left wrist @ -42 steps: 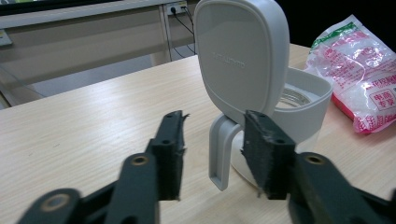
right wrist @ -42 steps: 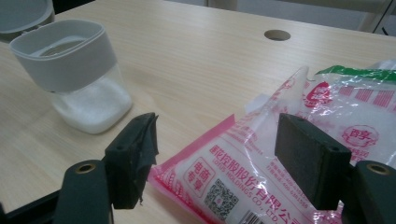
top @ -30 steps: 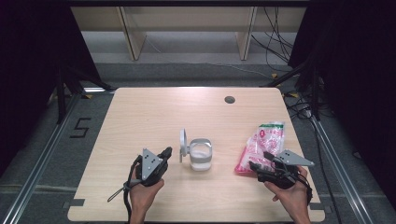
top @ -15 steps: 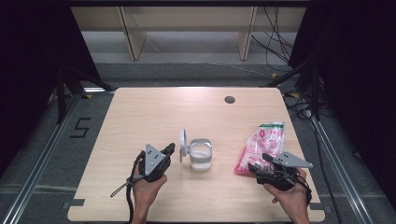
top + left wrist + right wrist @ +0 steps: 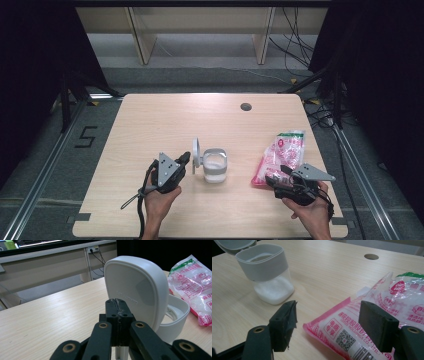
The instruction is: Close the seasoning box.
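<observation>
Container: a white container (image 5: 215, 166) with its hinged lid (image 5: 196, 152) standing upright sits near the worktop's (image 5: 165, 120) front middle; white grains fill its clear base.
Change: against the frame a second ago, the left gripper (image 5: 185, 158) has crept a little toward the container; container and bag have stayed put.
Left gripper: jaws pressed together, tips just beside the lid's outer face (image 5: 135, 287).
Right gripper: (image 5: 272, 179) jaws spread wide, straddling the near corner of the bag (image 5: 372, 317).
Bag: a pink-and-white packet (image 5: 281, 154) lies right of the container, apart from it.
Surroundings: a round hole (image 5: 245, 106) lies beyond the container; cables (image 5: 295, 30) trail on the floor beyond.
</observation>
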Motion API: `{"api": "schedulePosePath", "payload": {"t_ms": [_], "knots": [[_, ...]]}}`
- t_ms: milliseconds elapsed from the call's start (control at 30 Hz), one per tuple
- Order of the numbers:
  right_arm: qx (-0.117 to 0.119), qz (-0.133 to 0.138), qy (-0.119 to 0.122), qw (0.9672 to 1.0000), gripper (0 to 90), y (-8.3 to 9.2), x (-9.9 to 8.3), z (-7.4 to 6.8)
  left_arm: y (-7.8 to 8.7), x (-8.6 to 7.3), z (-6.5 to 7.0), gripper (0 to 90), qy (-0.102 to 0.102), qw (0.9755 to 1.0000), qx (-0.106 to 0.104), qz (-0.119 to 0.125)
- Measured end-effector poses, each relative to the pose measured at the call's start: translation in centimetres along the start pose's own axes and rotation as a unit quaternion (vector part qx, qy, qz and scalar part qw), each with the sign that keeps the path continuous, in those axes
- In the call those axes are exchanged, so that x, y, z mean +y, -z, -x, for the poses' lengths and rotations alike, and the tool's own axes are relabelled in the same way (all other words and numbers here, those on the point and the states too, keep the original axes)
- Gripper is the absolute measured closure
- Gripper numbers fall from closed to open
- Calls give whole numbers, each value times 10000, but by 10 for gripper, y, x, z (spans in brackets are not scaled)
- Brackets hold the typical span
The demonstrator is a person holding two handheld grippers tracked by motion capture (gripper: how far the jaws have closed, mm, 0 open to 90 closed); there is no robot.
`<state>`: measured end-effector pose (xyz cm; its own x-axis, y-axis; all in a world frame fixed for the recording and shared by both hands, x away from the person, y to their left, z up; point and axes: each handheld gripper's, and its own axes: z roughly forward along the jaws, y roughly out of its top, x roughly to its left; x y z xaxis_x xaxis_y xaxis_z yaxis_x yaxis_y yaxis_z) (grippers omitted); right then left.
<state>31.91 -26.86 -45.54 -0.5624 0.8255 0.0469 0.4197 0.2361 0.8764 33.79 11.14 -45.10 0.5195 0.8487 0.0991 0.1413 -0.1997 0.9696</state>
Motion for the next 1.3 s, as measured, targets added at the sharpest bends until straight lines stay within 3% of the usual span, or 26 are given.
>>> {"api": "schedulePosePath", "payload": {"t_ms": [167, 200, 600, 633, 700, 733, 933, 1067, 1167, 1300], "knots": [[66, -43, -7, 10000, 316, 1, 0, 0, -1, 1, 2, 890, -14, 10000, -20, 3], [70, -75, -127, 9999, 316, 2, 0, -2, -1, 2, 3, 890, -22, 10000, -28, 6], [58, -22, 40, 10000, 316, 3, 0, 0, -4, 7, 7, 887, -91, 9999, -95, 56], [65, -46, -119, 9999, 316, 4, 0, -3, -4, 7, 8, 887, -81, 9999, -99, 56], [56, -17, -33, 10000, 316, 4, 0, -2, -6, 7, 9, 886, -48, 9999, -126, 107], [19, -18, 46, 10000, 316, 3, 0, -1, -5, 8, 9, 886, -125, 9998, -116, 46], [45, 20, 47, 10000, 316, 3, -1, -1, -8, 12, 15, 879, -158, 9996, -205, 87], [36, 21, 26, 10000, 316, 3, -1, -2, -9, 12, 21, 878, 12, 9997, -224, 15], [63, -13, -92, 9999, 316, 4, -1, -3, -12, 13, 23, 877, 2, 9996, -276, 46], [53, 17, 10, 10000, 316, 3, -1, -2, -12, 13, 25, 876, -25, 9996, -293, 20]]}}
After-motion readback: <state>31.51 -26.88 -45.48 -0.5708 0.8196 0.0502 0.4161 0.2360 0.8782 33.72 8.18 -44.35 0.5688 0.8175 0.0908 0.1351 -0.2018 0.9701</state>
